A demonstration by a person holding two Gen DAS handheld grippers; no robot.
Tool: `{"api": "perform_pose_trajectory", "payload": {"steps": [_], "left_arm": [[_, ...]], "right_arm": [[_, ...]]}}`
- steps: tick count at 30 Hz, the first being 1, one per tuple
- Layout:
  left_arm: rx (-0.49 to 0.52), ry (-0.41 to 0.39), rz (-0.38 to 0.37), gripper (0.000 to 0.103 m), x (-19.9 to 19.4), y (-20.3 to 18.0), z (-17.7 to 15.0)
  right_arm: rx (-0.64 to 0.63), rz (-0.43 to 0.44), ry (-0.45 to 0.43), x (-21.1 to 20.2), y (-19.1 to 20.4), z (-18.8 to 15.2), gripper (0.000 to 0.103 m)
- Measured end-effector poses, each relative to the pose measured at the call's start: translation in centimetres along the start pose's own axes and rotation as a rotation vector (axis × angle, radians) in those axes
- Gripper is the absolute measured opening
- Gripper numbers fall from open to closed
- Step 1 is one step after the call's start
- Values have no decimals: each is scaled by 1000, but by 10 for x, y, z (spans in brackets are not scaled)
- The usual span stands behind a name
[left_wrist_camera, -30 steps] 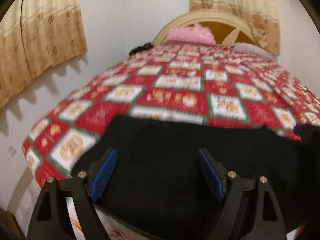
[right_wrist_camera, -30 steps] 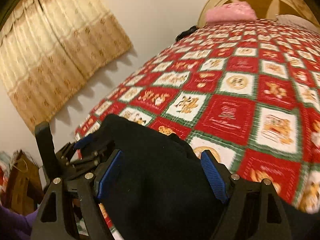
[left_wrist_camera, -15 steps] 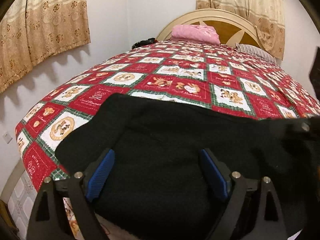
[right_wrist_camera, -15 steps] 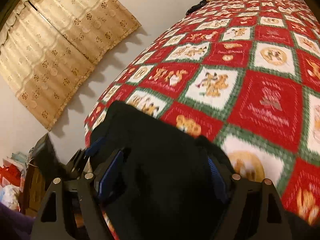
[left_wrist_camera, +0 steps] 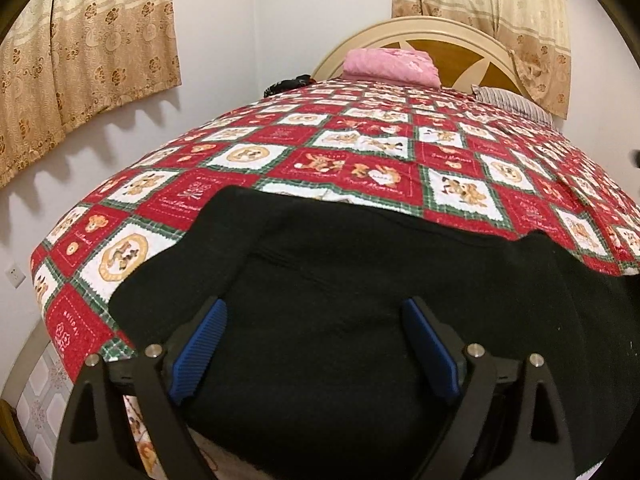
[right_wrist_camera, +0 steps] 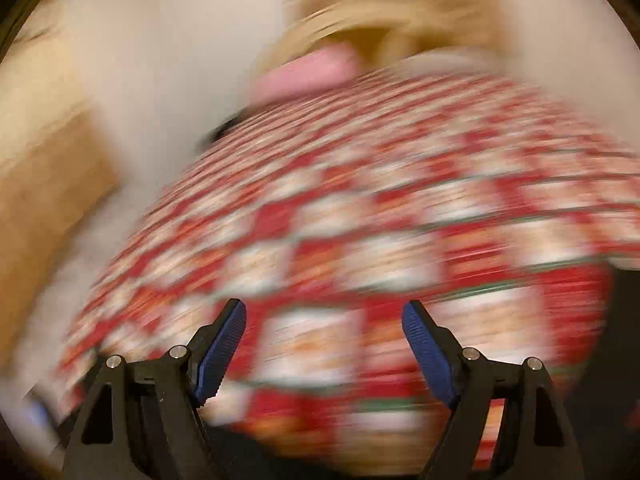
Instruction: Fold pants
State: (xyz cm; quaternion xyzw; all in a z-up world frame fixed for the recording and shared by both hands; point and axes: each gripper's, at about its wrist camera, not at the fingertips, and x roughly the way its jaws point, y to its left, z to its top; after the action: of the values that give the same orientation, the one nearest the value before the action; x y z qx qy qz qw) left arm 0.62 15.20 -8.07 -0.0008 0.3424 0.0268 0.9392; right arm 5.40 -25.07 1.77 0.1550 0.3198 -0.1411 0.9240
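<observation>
Pants [left_wrist_camera: 360,300] are seen spread on the bed's quilt [left_wrist_camera: 360,152] beneath the left tool [left_wrist_camera: 314,344], held wide and empty. Quilt [right_wrist_camera: 360,240] is shown blurred past the right tool [right_wrist_camera: 324,344], likewise wide, nothing gripped.

Quilted bed [left_wrist_camera: 360,152], black pants [left_wrist_camera: 360,300] (near edge), pink pillow [left_wrist_camera: 390,62]

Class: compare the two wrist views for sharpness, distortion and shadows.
Left wrist view: sharp; fisheye bulges the quilt; curtain casts scalloped shadows on the wall; black pants show little detail. Right wrist view: heavy motion blur smears the quilt; only the fingers stay crisp.
</observation>
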Motion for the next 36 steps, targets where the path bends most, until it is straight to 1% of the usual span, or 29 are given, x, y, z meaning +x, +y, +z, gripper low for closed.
{"api": "perform_pose_trajectory", "payload": {"steps": [1,2,3,4,6,10,11,12,13,14,15,16,17,18,19,20,21,23,24,26,28,30,32,36], "left_arm": [[0,0,0,93,0,0,0],[0,1,1,93,0,0,0],[0,1,1,93,1,1,1],[0,3,2,93,1,1,1],[-2,8,3,94,2,1,1],[-2,8,5,94,1,0,1],[-2,8,3,94,1,0,1],[-2,8,3,94,1,0,1],[-1,7,3,94,2,0,1],[0,8,3,94,1,0,1],[1,7,2,94,1,0,1],[1,7,1,94,1,0,1],[1,7,1,94,1,0,1],[2,8,3,94,1,0,2],[2,8,5,94,1,0,1],[3,9,6,94,1,0,1],[3,10,7,94,1,0,1],[3,11,9,94,1,0,1],[3,12,10,94,1,-1,1],[3,15,14,94,1,-2,1],[1,19,17,95,1,-2,2],[6,20,16,95,1,-3,1],[8,19,20,95,1,-3,1],[9,18,24,96,1,-4,1]], "right_arm": [[51,-138,-21,-9,-28,6,82],[86,-241,-14,-12,-50,11,82],[119,-327,-2,-11,-74,14,82],[138,-384,17,-7,-95,16,82],[136,-483,71,8,-118,20,82],[121,-590,247,54,-148,17,82],[129,-584,280,61,-153,13,81],[122,-581,287,66,-156,10,81],[114,-571,279,65,-160,9,70],[111,-568,267,61,-164,9,39],[117,-564,260,56,-169,10,22],[139,-519,252,50,-176,13,7],[188,-454,238,36,-188,15,6],[226,-406,218,23,-189,17,6],[269,-337,183,6,-194,17,6],[319,-235,120,-20,-204,16,6],[342,-177,78,-37,-204,15,6],[373,-56,-39,-86,-213,7,6],[378,-18,-93,-110,-218,1,6],[391,22,-176,-149,-227,-16,6],[426,51,-222,-178,-243,-42,6],[454,44,-227,-194,-258,-69,6],[474,-3,-219,-204,-273,-99,6],[550,-25,-177,-208,-295,-152,6]]}}
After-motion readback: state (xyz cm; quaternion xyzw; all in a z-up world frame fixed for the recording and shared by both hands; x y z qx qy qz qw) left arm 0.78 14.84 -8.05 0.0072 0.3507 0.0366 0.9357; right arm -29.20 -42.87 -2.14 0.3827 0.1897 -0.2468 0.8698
